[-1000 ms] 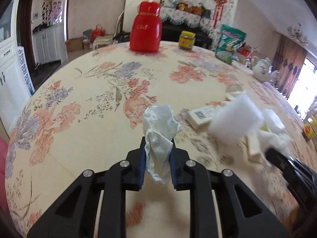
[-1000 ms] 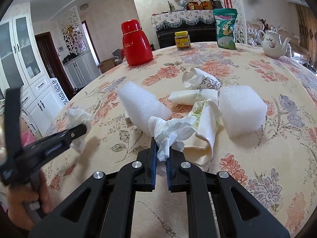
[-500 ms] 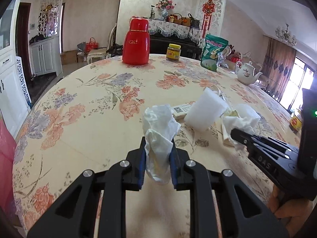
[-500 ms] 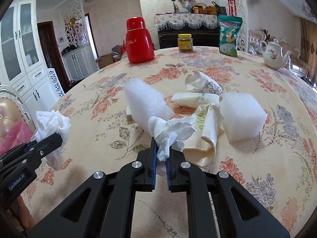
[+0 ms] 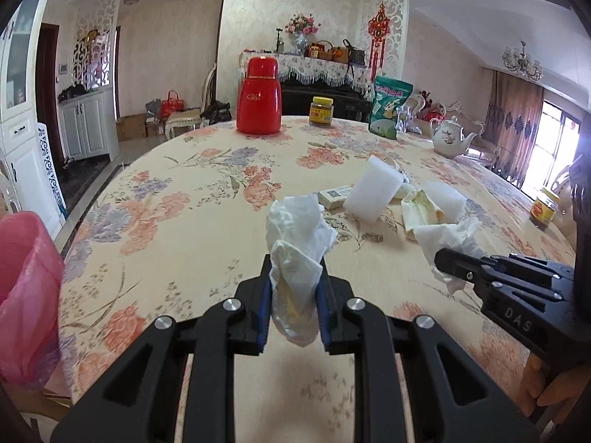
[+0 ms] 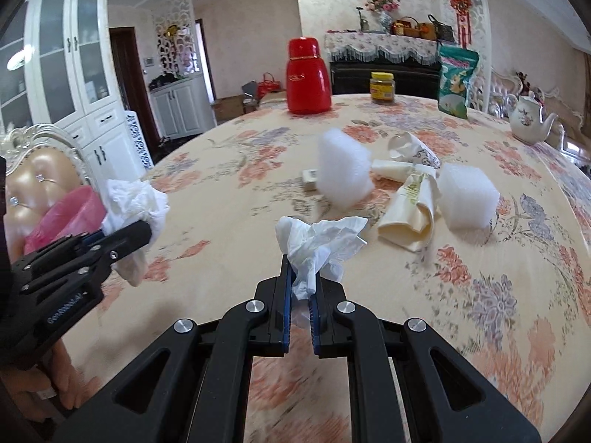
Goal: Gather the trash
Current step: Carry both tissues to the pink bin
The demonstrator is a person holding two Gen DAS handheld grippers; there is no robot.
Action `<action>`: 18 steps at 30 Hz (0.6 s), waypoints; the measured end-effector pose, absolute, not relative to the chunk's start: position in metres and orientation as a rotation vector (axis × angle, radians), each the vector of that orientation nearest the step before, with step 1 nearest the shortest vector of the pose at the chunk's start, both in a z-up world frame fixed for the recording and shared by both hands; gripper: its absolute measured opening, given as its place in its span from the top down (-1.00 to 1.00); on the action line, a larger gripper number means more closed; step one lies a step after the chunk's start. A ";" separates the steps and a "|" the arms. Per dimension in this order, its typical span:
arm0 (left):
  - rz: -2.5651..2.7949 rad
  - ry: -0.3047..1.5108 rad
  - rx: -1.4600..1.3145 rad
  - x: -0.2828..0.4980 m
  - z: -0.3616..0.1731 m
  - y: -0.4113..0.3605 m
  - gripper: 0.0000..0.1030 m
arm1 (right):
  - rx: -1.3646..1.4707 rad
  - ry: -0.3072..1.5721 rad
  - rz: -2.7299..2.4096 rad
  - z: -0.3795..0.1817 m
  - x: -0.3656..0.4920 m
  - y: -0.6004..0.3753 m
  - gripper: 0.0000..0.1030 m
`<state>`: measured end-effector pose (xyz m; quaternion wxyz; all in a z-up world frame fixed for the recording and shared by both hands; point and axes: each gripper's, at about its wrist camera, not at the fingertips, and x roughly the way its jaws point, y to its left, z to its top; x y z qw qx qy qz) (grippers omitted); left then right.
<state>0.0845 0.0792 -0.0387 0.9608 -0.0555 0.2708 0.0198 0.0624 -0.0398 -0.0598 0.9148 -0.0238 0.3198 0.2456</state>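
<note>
My left hand-held gripper (image 5: 293, 295): clamps crumpled tissue (image 5: 295, 236) | my right hand-held gripper (image 6: 300, 295): pinches second tissue (image 6: 317, 240) | both lifted off table (image 5: 177, 229), seemingly for pink-lined bin (image 5: 26, 277) to left gripper's left | foam blocks (image 6: 343, 173) lie ahead.

A floral cloth covers the round tabletop (image 5: 177, 199). At its far edge stands a red thermos (image 5: 258, 96), upright, and to its right a small jar with a yellow lid (image 5: 321, 110). Further right a green snack bag (image 5: 388, 110) stands upright, then a white teapot (image 5: 448, 140) with painted flowers. Another yellow-lidded jar (image 5: 543, 208) sits at the right rim. Behind, a dark sideboard draped in lace (image 6: 384, 51) carries a vase of flowers (image 6: 382, 7) and baskets. A red knot ornament (image 5: 380, 33) hangs on the wall. White cabinets (image 6: 74, 59) stand left.
</note>
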 end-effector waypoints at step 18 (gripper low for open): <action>0.072 0.448 -0.078 0.003 -0.025 0.084 0.60 | -0.088 0.554 0.687 -0.032 -0.015 -0.005 0.80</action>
